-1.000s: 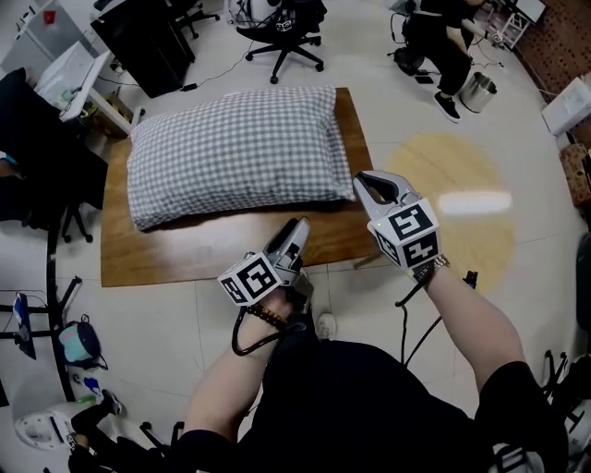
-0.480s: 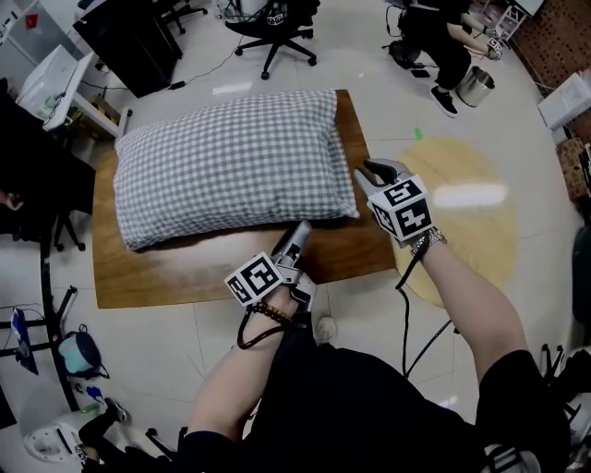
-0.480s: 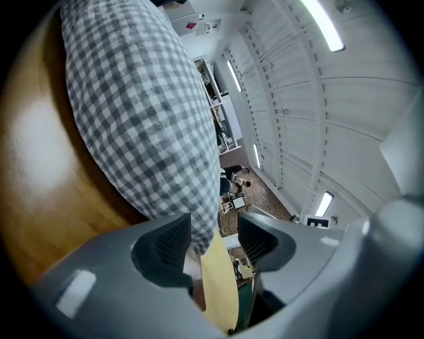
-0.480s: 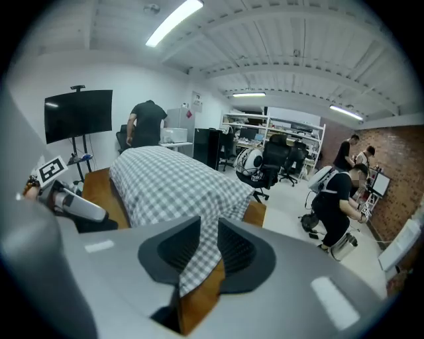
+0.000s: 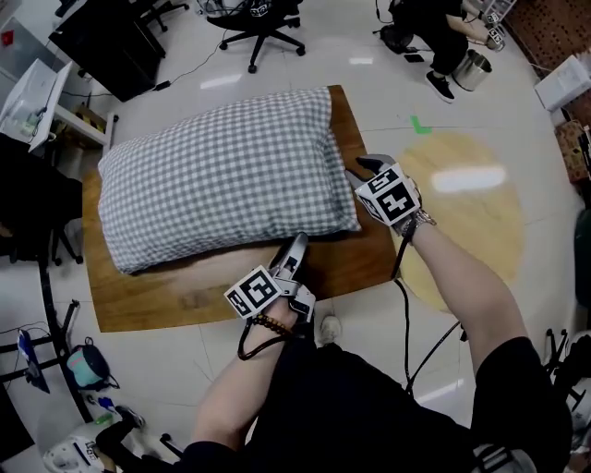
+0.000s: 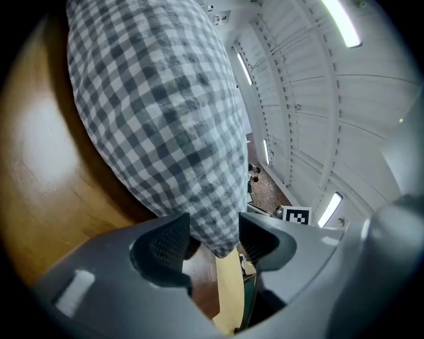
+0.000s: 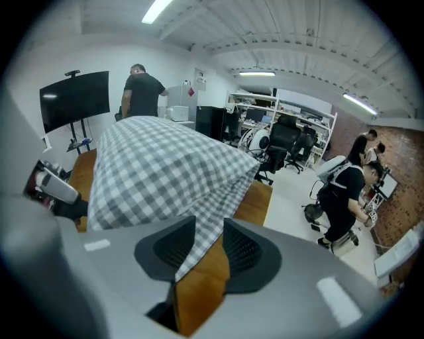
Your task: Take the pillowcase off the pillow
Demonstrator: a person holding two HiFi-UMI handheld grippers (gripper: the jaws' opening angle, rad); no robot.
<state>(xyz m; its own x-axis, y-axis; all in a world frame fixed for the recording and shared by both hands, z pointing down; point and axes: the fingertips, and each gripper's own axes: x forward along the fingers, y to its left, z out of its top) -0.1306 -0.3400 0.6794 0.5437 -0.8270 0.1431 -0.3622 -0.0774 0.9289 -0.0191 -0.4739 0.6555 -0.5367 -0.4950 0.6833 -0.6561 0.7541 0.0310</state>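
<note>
A pillow in a grey-and-white checked pillowcase [image 5: 222, 175] lies on a low wooden table [image 5: 194, 291]. My left gripper [image 5: 295, 245] is at the pillow's near edge. In the left gripper view the pillow's corner [image 6: 159, 112] hangs between the jaws of that gripper [image 6: 213, 242]; they have just been opening and stand apart. My right gripper [image 5: 362, 166] is at the pillow's right edge. The right gripper view shows the pillowcase's loose edge [image 7: 199, 228] between the jaws of the gripper [image 7: 209, 248], which have just been opening and do not press on it.
An office chair [image 5: 249, 18] and a dark cabinet [image 5: 102, 37] stand beyond the table. A seated person [image 5: 434, 28] and a metal bin [image 5: 473, 66] are at the far right. A round yellow floor patch [image 5: 471, 222] lies right of the table. A standing person [image 7: 142, 93] is behind the pillow.
Both grippers have moved forward and down to the pillow: the left to its near right corner, the right to its right edge. The right jaws have opened.
</note>
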